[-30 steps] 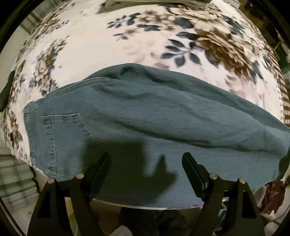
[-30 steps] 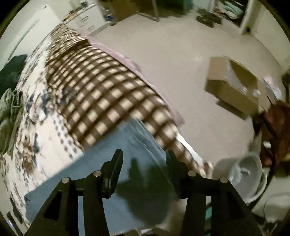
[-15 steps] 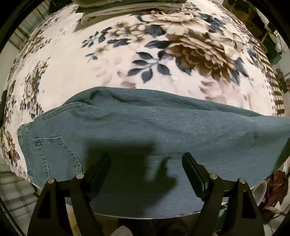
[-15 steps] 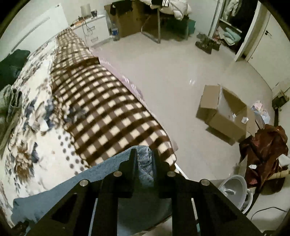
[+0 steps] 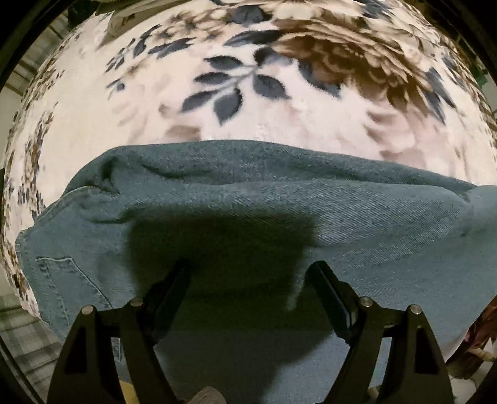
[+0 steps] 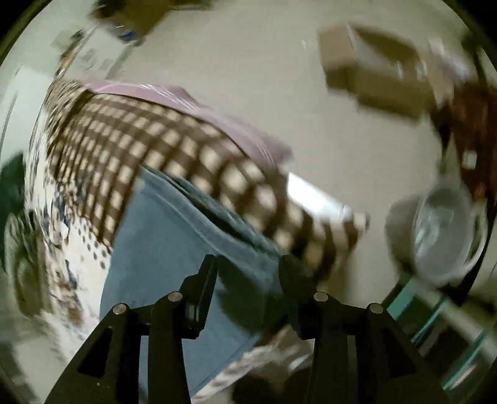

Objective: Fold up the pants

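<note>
Blue denim pants (image 5: 248, 211) lie flat across a floral blanket (image 5: 248, 77), waist and back pocket (image 5: 62, 273) at the left. My left gripper (image 5: 248, 273) is open, low over the near edge of the pants, casting a shadow on them. In the blurred right wrist view the pant leg end (image 6: 174, 248) lies on the blanket by the brown checked part (image 6: 174, 149). My right gripper (image 6: 247, 267) is open just above the leg's hem, holding nothing.
The bed edge falls away to the floor on the right. A cardboard box (image 6: 372, 62), a grey plastic basin (image 6: 441, 236) and a dark red cloth (image 6: 475, 130) sit on the floor. Folded clothes lie at the far side of the blanket (image 5: 124, 9).
My right gripper was shut on the leg hem half a second ago and has now opened, with the leg laid down. My left gripper has moved lower and closer to the pants.
</note>
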`<action>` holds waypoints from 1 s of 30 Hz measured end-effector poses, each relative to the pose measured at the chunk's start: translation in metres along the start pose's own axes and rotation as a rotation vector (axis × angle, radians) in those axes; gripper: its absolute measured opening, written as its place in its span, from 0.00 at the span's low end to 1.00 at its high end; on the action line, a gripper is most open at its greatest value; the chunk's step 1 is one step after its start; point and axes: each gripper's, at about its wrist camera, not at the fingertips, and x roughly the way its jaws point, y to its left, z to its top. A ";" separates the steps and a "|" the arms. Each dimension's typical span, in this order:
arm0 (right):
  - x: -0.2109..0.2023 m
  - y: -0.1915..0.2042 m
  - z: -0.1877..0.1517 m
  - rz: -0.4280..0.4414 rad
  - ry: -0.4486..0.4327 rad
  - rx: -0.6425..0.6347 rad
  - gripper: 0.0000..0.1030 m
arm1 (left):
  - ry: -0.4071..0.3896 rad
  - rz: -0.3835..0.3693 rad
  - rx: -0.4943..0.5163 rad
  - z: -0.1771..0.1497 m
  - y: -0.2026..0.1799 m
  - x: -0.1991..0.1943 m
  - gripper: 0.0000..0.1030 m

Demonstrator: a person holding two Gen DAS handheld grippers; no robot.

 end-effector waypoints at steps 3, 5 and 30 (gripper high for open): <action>0.024 -0.024 -0.014 0.110 0.078 0.132 0.43 | 0.016 0.000 0.001 -0.007 0.006 0.003 0.78; 0.036 -0.028 -0.023 0.204 0.100 0.194 0.43 | 0.023 0.000 0.006 -0.015 0.021 0.007 0.78; 0.007 0.214 -0.147 0.056 0.196 -0.482 0.37 | -0.038 0.059 -0.137 -0.104 0.124 -0.032 0.78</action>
